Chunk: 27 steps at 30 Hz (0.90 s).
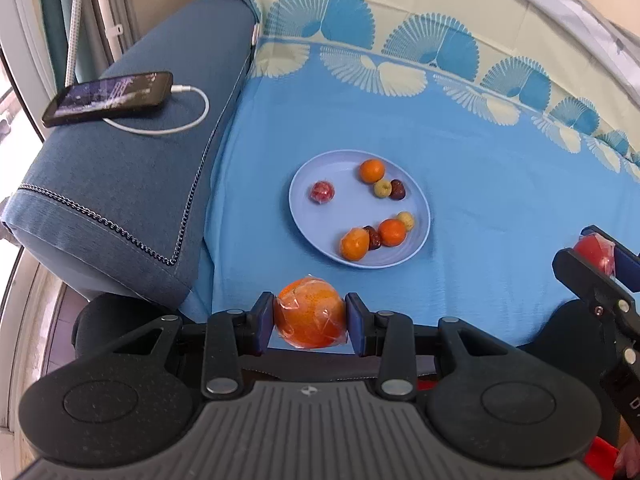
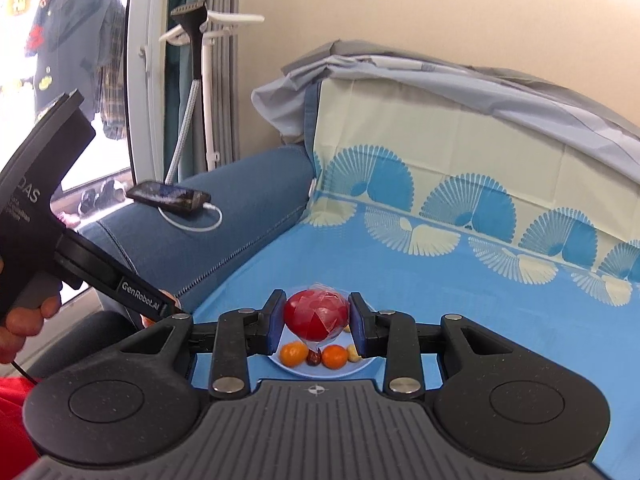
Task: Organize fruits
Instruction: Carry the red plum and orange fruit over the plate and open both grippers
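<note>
A light blue plate (image 1: 316, 220) lies on the blue sheet and holds several small fruits: oranges (image 1: 371, 170), a wrapped red fruit (image 1: 322, 192), yellowish and dark red ones. My left gripper (image 1: 310, 320) is shut on a large plastic-wrapped orange (image 1: 310, 314), held near the plate's front rim. My right gripper (image 2: 316, 322) is shut on a plastic-wrapped red fruit (image 2: 316, 314), above the plate (image 2: 362, 366); it also shows in the left wrist view (image 1: 596, 254) at the right of the plate.
A phone (image 1: 108, 98) with a white charging cable (image 1: 192, 120) lies on the dark blue sofa arm (image 1: 132, 184) left of the plate. A patterned cover drapes the backrest (image 1: 440, 12). A window and curtain (image 2: 188, 80) stand at the left.
</note>
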Each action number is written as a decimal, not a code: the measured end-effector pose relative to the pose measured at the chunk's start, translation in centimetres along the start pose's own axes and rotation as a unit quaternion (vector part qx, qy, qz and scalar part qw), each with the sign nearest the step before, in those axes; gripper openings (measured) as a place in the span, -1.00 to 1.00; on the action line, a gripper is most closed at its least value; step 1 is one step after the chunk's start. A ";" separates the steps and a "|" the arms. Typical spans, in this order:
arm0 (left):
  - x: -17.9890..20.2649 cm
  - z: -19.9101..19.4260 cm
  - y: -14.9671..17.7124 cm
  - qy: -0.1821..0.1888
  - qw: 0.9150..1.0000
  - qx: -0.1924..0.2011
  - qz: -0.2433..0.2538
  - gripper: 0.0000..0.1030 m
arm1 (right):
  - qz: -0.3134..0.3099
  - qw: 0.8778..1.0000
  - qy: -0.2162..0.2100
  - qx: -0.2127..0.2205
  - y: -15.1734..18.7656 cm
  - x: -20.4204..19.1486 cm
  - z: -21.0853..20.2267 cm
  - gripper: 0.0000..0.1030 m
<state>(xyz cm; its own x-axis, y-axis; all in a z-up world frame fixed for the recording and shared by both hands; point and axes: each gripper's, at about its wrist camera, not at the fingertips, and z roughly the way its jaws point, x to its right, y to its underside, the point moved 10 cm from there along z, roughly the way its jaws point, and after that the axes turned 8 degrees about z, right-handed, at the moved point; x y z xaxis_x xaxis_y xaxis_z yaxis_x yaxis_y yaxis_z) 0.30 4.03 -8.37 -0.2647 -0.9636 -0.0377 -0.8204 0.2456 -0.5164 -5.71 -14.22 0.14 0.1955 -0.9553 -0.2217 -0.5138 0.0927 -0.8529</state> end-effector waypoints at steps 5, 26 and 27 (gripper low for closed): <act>-0.3 2.0 -0.5 0.016 0.999 -0.025 -0.012 -0.18 | -0.004 1.000 0.004 -0.031 0.9 0.2 2.2 -0.31; 0.3 15.7 -8.9 0.014 0.996 -0.084 0.000 -0.19 | 0.022 0.988 0.001 -0.152 4.2 4.3 19.5 -0.31; 0.4 16.4 -9.3 0.015 0.996 -0.087 0.002 -0.19 | 0.020 0.988 -0.002 -0.155 4.3 4.5 20.3 -0.31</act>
<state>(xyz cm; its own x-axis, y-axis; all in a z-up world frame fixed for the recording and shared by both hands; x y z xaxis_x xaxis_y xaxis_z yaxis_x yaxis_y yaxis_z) 16.11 -0.38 -17.67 -0.2804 -0.9598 -0.0117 -0.8941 0.2656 -0.3606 9.90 -12.43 -14.10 0.1727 -0.9512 -0.2556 -0.7527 0.0399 -0.6571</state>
